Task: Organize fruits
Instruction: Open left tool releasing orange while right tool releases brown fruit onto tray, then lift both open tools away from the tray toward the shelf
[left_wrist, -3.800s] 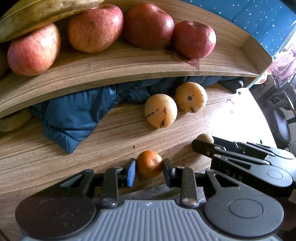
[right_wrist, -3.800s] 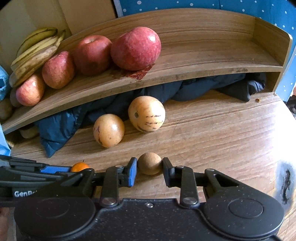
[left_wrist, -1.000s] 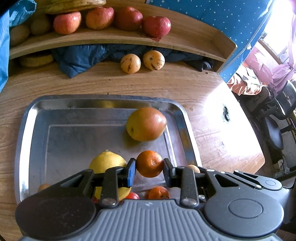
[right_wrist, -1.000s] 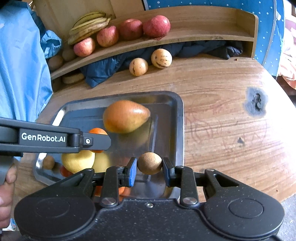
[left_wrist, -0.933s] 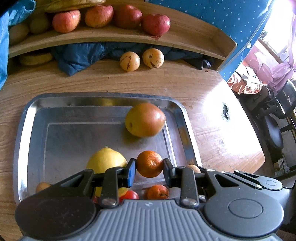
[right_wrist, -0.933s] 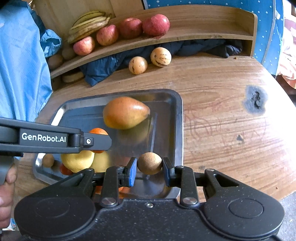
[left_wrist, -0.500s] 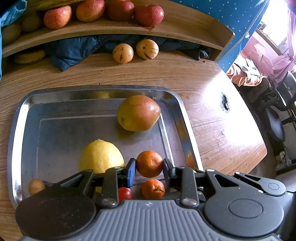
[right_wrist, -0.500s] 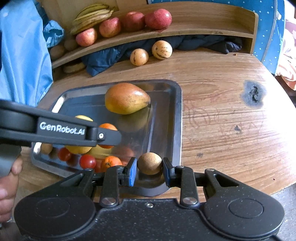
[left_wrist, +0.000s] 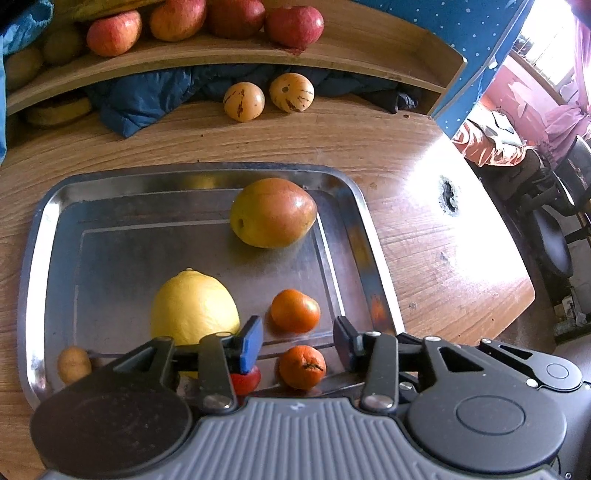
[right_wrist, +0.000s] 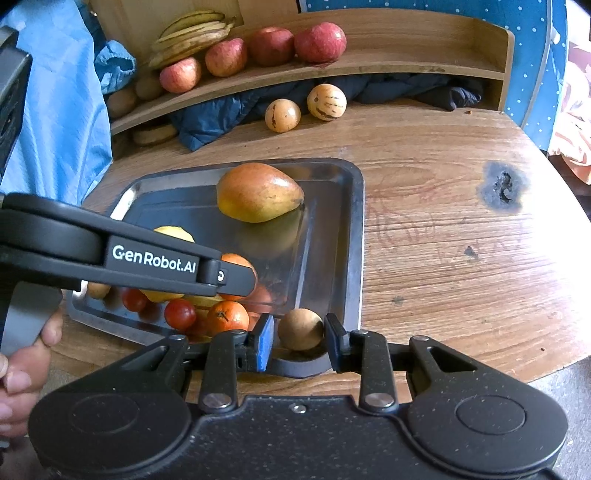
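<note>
A steel tray (left_wrist: 48, 221) holds a mango (left_wrist: 272, 212), a lemon (left_wrist: 194, 306), two small oranges (left_wrist: 294, 310) (left_wrist: 302, 366), a red tomato (left_wrist: 245, 380) and a small brown fruit (left_wrist: 73, 364). My left gripper (left_wrist: 297, 341) is open above the tray's near edge, with the released orange lying just beyond it. My right gripper (right_wrist: 298, 341) has its jaws spread around a round brown fruit (right_wrist: 300, 328) that rests in the tray's (right_wrist: 355, 236) near right corner. The left gripper's arm (right_wrist: 110, 251) crosses the right wrist view.
A curved wooden shelf (right_wrist: 406, 59) at the back carries red apples (right_wrist: 319, 41) and bananas (right_wrist: 192, 31). Two pale striped fruits (right_wrist: 282, 115) (right_wrist: 327, 101) and a dark blue cloth (right_wrist: 221, 114) lie on the wooden table (right_wrist: 461, 221) below it. The table has a dark burn mark (right_wrist: 502, 186).
Both grippers lowered over the tray and opened. The left let go of its orange, which now lies in the tray. The right loosened around the brown fruit, now resting in the tray corner.
</note>
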